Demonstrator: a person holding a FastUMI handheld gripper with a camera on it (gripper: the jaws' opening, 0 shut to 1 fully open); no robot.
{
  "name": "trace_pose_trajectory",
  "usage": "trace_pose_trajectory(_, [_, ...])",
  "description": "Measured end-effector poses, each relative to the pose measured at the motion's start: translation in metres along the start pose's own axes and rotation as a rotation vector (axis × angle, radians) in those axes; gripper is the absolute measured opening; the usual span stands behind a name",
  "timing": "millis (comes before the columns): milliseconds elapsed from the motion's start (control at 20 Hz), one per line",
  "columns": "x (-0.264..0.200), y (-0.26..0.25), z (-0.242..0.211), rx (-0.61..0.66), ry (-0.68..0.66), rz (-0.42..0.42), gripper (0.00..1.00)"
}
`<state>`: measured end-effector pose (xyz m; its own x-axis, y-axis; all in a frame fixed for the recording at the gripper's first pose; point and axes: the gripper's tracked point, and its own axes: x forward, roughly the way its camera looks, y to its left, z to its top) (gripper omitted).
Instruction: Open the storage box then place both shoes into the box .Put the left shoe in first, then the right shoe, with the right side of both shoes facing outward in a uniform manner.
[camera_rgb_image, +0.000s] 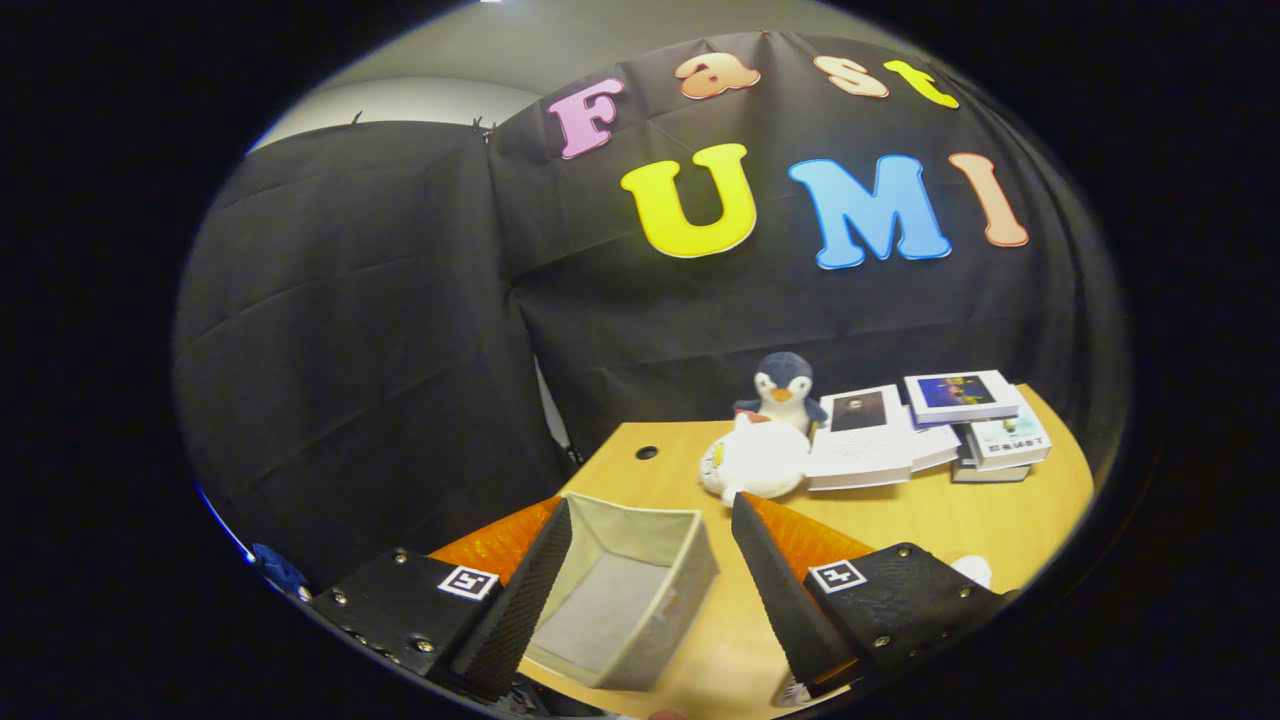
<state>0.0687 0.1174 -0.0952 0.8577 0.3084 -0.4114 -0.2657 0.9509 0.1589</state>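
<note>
1. Your gripper (650, 560) hangs above the desk with its jaws spread wide and nothing held. The storage box (625, 590) sits right between and just below the fingers, already open on top, so I'd call the "open" step done, or nearly.

2. The box looks like soft grey-beige fabric: straight thin walls, a flat paler floor, no lid in sight. Fabric walls flex, so don't lean a finger on the rim when you come back with a shoe, or it will fold or slide on the smooth wooden desk (900, 530).

3. Next up, by my read, is the left shoe. There's a white sliver (972, 568) just beyond the right finger and another pale bit low under it. These could be the shoes, but I honestly can't tell from this view, so swing over and check before committing.

4. Grab the shoe by a firm part such as the heel collar, keep it level, and lower it in with its right side facing out.

5. Clutter at the back: a plush penguin (783, 385) and a white plush toy (757, 462), both soft and rounded, next to stacked glossy books (935, 425). They're well apart from the box, so just keep clear.
</note>
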Motion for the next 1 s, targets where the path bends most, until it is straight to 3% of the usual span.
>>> trace_pose_trajectory(550, [-0.009, -0.128, -0.073, 0.034, 0.117, -0.202, 0.98])
trace_pose_trajectory(1000, [-0.006, -0.18, -0.166, 0.127, 0.296, -0.258, 0.98])
